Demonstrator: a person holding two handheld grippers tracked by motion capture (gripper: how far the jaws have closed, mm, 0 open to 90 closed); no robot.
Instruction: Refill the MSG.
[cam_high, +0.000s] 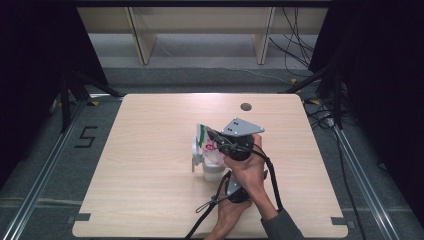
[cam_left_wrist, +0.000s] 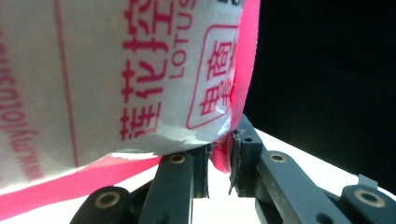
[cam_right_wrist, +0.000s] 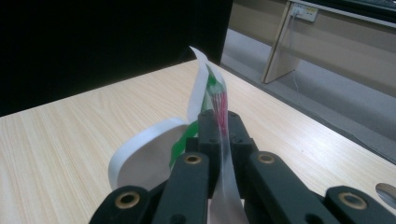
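Black jaws of the left gripper (cam_left_wrist: 219, 163) sit nearest the lens in the left gripper view, pinching the pink bottom edge of a white plastic packet (cam_left_wrist: 116, 70) printed with pink characters; the packet wall fills the frame from 9 to 12 o'clock. In the high view this gripper (cam_high: 235, 190) lies under the person's forearm, at 6 o'clock of the packet (cam_high: 210, 145).

Right gripper (cam_right_wrist: 219, 126) is pressed together on the packet's thin top edge (cam_right_wrist: 212, 93), green and pink print showing between the pads. In the high view it (cam_high: 220, 142) sits at 3 o'clock of the packet, with the grey plate above it. What the packet contains cannot be told.

Packet position: held upright, just right of centre of the light wooden table (cam_high: 150, 165). A round cable hole (cam_high: 245, 106) sits at 1 o'clock of it. Grey floor, dark curtains at both sides, pale wooden bench legs (cam_high: 140, 40) at 12 o'clock.
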